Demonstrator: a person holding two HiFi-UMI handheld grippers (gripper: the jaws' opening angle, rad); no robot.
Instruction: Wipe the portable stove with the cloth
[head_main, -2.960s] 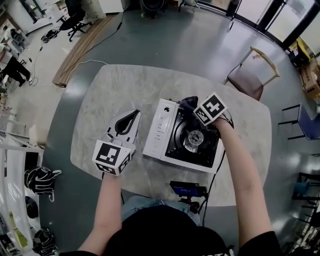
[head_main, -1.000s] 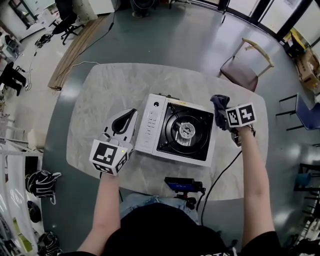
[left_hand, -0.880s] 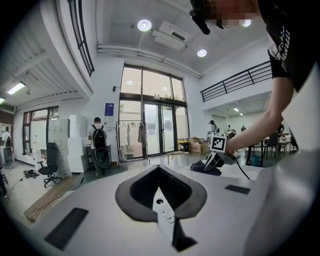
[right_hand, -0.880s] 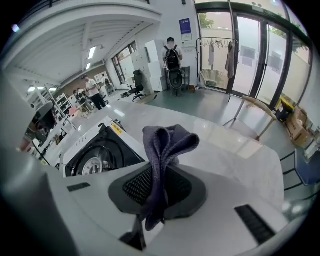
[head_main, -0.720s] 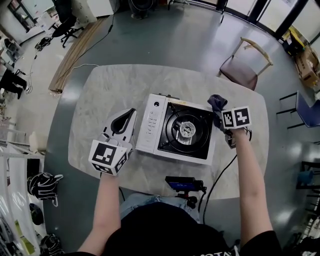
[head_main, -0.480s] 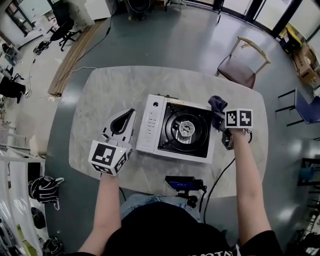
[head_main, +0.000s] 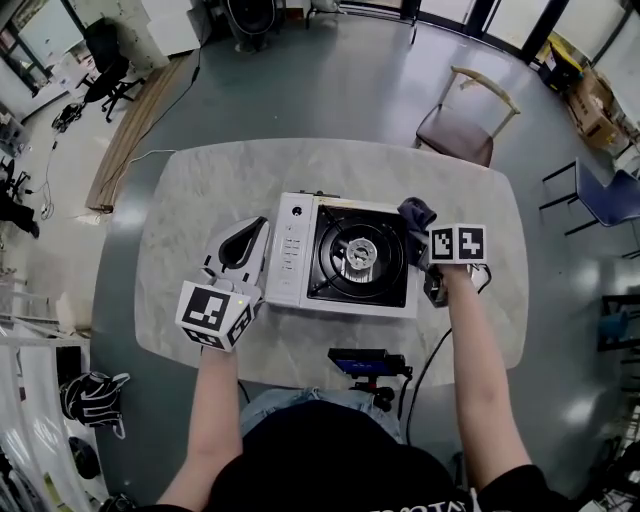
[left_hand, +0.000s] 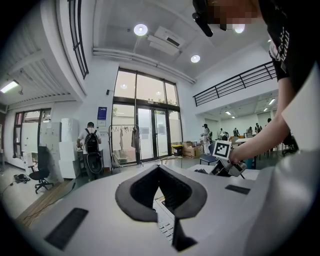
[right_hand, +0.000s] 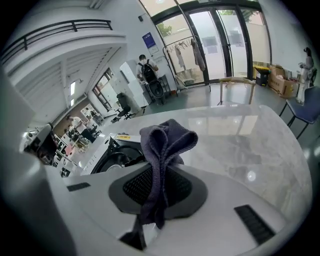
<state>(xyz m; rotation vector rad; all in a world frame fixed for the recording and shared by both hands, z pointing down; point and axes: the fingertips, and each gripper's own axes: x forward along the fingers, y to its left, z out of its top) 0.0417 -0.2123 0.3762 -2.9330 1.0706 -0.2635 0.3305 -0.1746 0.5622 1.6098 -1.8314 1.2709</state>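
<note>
a big open-plan lab or office hall

double-height room with recessed ceiling lights (left_hand: 140, 29), a railed mezzanine (left_hand: 235, 85), tall glass doors (left_hand: 145, 135) and a polished grey floor (head_main: 330, 90); office chairs (head_main: 100, 65), cardboard boxes (head_main: 592, 105), white cabinets (left_hand: 67, 145) and a person with a backpack (left_hand: 90, 142) surround a marble-topped table (head_main: 210, 190).

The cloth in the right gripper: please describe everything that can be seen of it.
The cloth is dark grey-purple and looks like soft woven fabric, bunched into folds. The right gripper is shut on it, so a looped bundle sticks out beyond the jaws and a narrow tail runs back between them. It is held at the far right corner of the portable stove. Whether it touches the stove cannot be told.
</note>
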